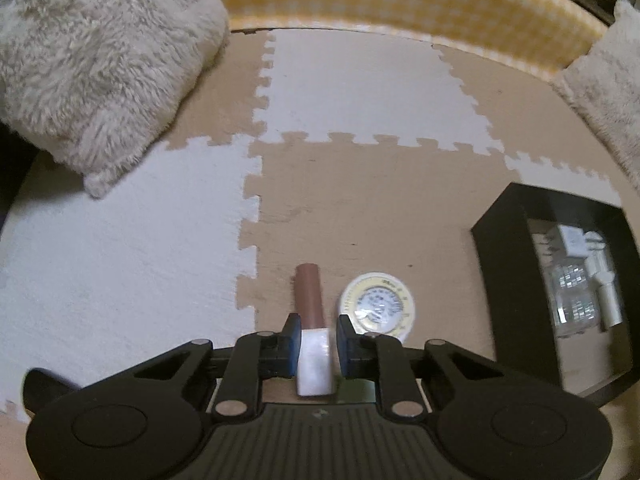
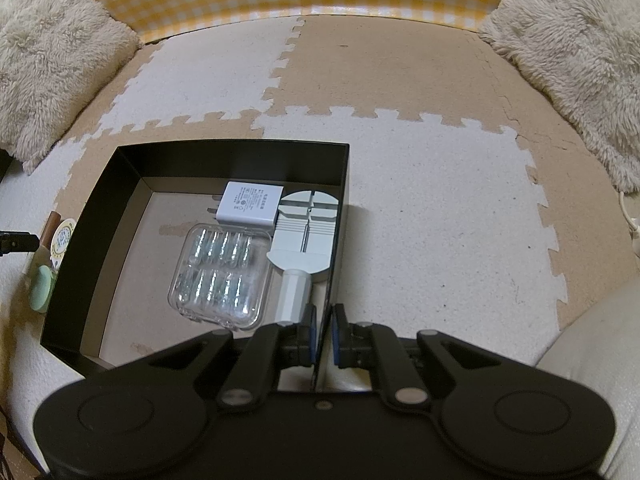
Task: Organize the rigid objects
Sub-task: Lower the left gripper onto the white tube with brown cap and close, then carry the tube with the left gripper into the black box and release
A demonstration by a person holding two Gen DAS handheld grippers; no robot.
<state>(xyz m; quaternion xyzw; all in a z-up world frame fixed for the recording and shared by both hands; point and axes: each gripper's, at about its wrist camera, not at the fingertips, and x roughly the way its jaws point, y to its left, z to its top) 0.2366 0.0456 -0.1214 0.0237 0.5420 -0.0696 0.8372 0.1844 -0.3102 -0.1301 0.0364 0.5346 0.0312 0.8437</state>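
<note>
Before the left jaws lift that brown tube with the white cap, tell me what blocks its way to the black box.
Nothing visible does. The brown tube with the white cap lies on bare foam mat; the round yellow-rimmed tin sits beside it, toward the open-topped black box, but low. Only the box wall needs clearing.

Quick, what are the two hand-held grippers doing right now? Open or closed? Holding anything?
Left hand-held gripper: closed on the brown and white tube.
Right hand-held gripper: closed on the black box wall.
</note>
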